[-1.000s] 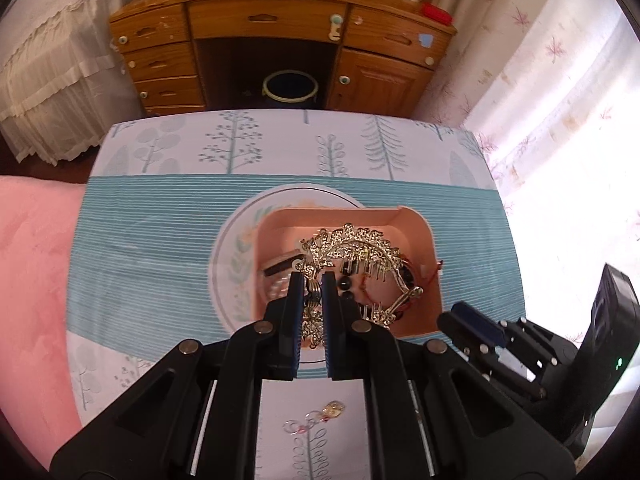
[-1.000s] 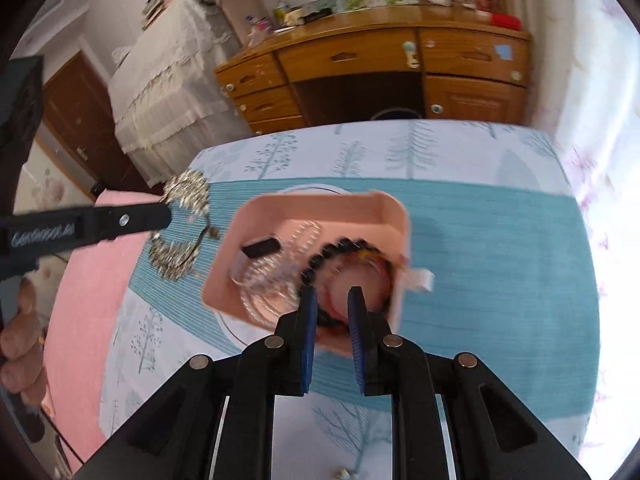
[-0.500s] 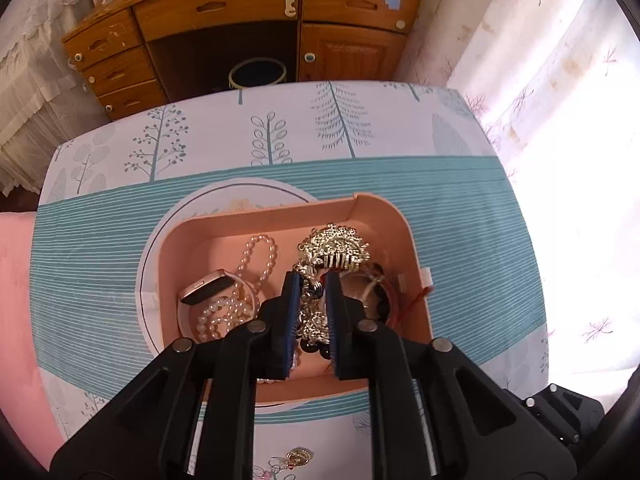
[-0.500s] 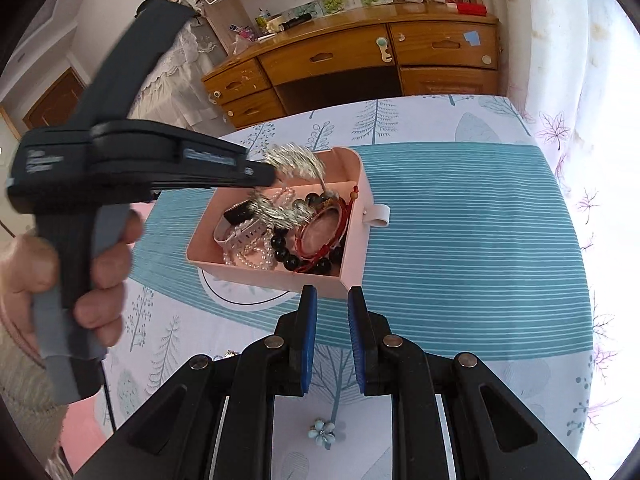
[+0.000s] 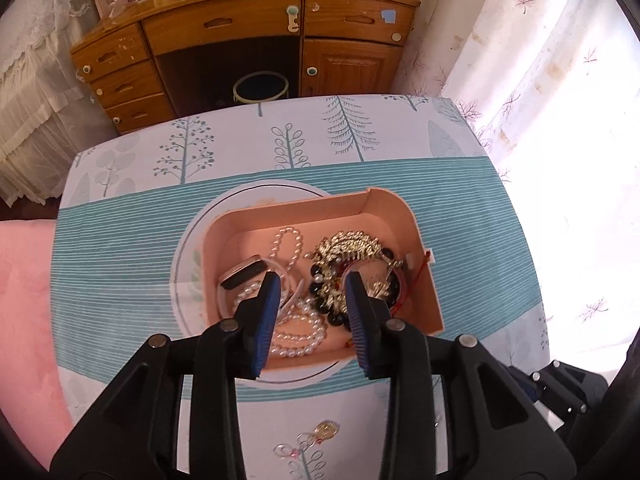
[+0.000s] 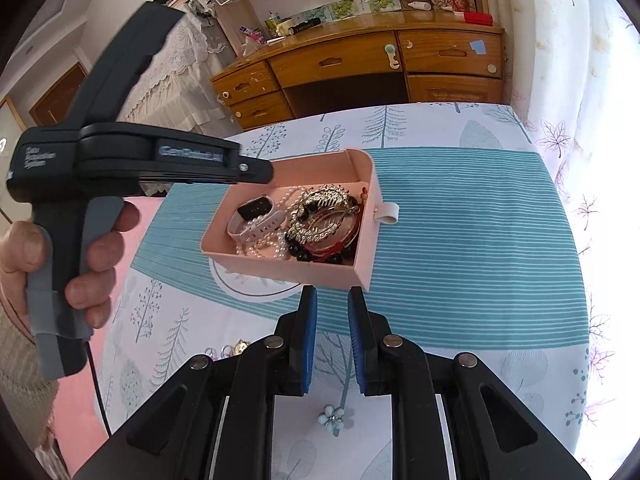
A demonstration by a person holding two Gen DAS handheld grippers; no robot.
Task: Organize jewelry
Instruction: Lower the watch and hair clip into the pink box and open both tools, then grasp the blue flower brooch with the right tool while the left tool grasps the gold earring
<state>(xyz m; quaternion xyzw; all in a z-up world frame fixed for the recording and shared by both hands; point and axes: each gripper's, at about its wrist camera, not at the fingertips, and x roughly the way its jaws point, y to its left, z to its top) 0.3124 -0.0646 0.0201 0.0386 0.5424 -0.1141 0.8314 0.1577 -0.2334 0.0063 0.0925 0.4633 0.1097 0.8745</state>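
1. Nearest, right wrist view: the right tool (image 6: pixel 331 300) hangs empty over the worktop (image 6: pixel 460 240), its blue pads a narrow gap apart and gripping nothing. A small blue flower piece (image 6: pixel 331 420) lies on the cloth below it, at 6 o'clock from the tips.
2. Nearest, left wrist view: the left tool (image 5: pixel 312 284) is released, jaws spread wide with nothing between them. A gold charm on rings (image 5: pixel 316 434) lies loose on the cloth at 6 o'clock of its tips.
3. Further out: the pink tray (image 5: pixel 400 212) sits on a round printed motif. The left tips hang over its near half; whether they touch the contents cannot be told.
4. Inside the tray: a pearl strand (image 5: pixel 298 336) and a smartwatch (image 5: pixel 244 274) at 9 o'clock, a gold leaf hair comb (image 5: pixel 348 246) and dark beads (image 5: pixel 332 312) at 3 o'clock.
5. Step judged in hand: a deposit into the tray is complete. The next move calls for withdrawing towards 6 o'clock, then closing on a loose piece low against the cloth.
6. Farthest: a wooden desk (image 5: pixel 248 28).
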